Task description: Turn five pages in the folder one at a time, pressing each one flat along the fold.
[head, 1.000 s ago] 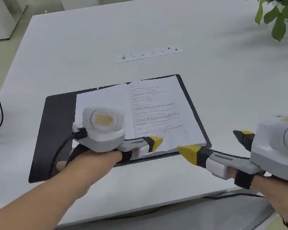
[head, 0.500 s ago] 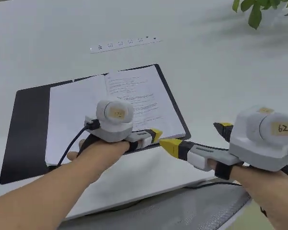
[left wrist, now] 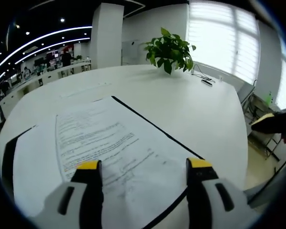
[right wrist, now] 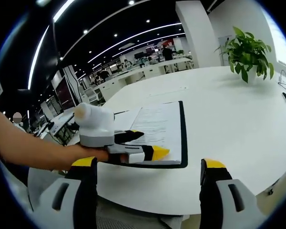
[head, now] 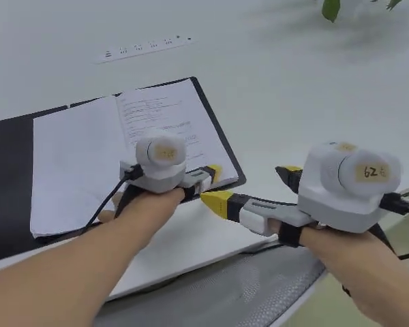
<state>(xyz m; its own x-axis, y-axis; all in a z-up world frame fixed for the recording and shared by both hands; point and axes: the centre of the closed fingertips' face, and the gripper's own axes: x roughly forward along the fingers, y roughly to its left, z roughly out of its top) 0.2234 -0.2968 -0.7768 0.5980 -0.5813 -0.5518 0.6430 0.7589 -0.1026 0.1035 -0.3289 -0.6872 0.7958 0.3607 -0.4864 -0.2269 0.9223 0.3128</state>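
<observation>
Folder [head: 7,184] lies open on the white worktop [head: 307,95]. The left gripper [left wrist: 145,164] has its fingers spread wide and holds nothing, tips over the printed right-hand page [left wrist: 105,143] near its lower edge. The right gripper [head: 252,185] is likewise wide apart and empty, just beside the folder's near right corner.

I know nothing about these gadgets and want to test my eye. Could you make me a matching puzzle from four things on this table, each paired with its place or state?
Things:
1. folder
2. plant
3. socket strip
4. left gripper

Places or states:
A. white, beyond the folder's far edge
B. jaws apart, over the printed page
C. lying open on the table
D. green, at the table's far side

Pairs: 1-C, 2-D, 3-A, 4-B
</observation>
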